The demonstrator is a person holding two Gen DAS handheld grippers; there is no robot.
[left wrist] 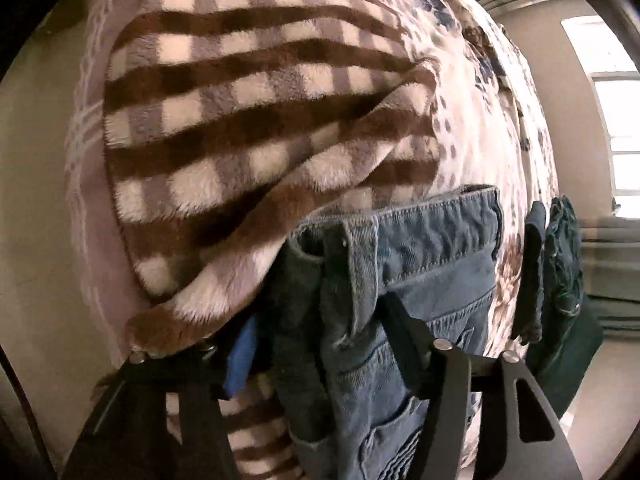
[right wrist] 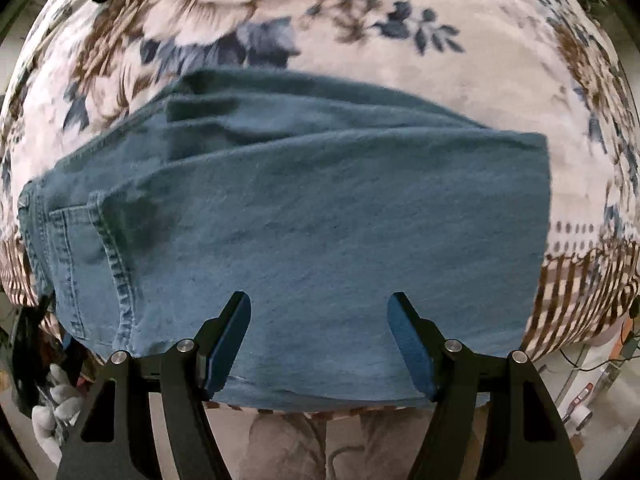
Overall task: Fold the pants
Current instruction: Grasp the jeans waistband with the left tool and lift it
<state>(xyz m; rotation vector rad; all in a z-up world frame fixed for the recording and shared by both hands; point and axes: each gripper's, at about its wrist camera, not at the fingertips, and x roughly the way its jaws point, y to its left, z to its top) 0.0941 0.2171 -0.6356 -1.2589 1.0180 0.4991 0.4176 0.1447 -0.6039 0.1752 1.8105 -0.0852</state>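
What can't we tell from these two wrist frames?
- Left wrist view: the left hand-held gripper has its fingertips buried in the blue denim jeans' waistband folds; the grip point is hidden.
- Left wrist view: the dark object at right is blurred; identity unclear.
- Right wrist view: the jeans' near edge is cut off behind the open right hand-held gripper.
- Both views: the floral blanket is cropped by the fisheye rim; its extent is unknown.

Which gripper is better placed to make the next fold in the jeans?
Left, probably. The left gripper is shut on the jeans at the waistband. The right gripper is open over the folded legs, holding nothing.
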